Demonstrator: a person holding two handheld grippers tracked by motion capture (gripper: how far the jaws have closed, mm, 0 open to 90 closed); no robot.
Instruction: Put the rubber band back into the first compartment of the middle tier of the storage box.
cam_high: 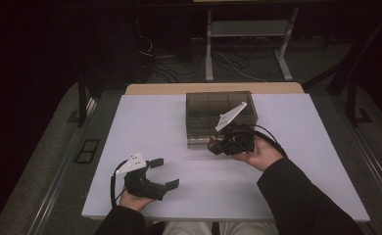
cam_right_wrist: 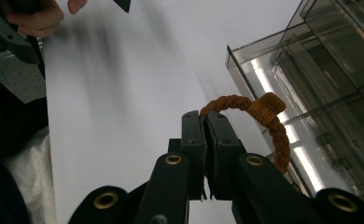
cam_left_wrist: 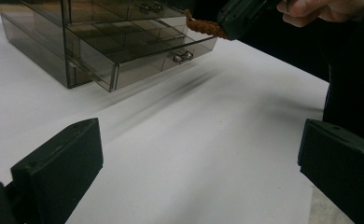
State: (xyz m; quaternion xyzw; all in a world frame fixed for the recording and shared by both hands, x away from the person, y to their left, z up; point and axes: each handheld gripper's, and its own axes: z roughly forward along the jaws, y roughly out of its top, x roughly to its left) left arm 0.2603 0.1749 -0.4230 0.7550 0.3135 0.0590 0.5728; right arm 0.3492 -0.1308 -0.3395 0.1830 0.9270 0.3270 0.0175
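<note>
So we've got the braided orange bracelet (cam_right_wrist: 264, 122) pinched in the right tongs (cam_right_wrist: 204, 122), jaws shut tight on one end, with the loop and its little tag hanging out over the open bottom drawer (cam_left_wrist: 138, 56) of the smoky plastic drawer box (cam_high: 220, 117). For this step we'd say: carry the loop fully past the drawer's front lip, drop low over one compartment, then let go, so nothing snags on the dividers or drapes over the edge. The right hand (cam_high: 260, 152) sits just in front of the box, palm up, tongs angled toward the drawer. The left tongs (cam_high: 161, 172) rest on the white counter (cam_high: 297, 161) well in front and left of the box, jaws wide apart, gripping nothing.
</note>
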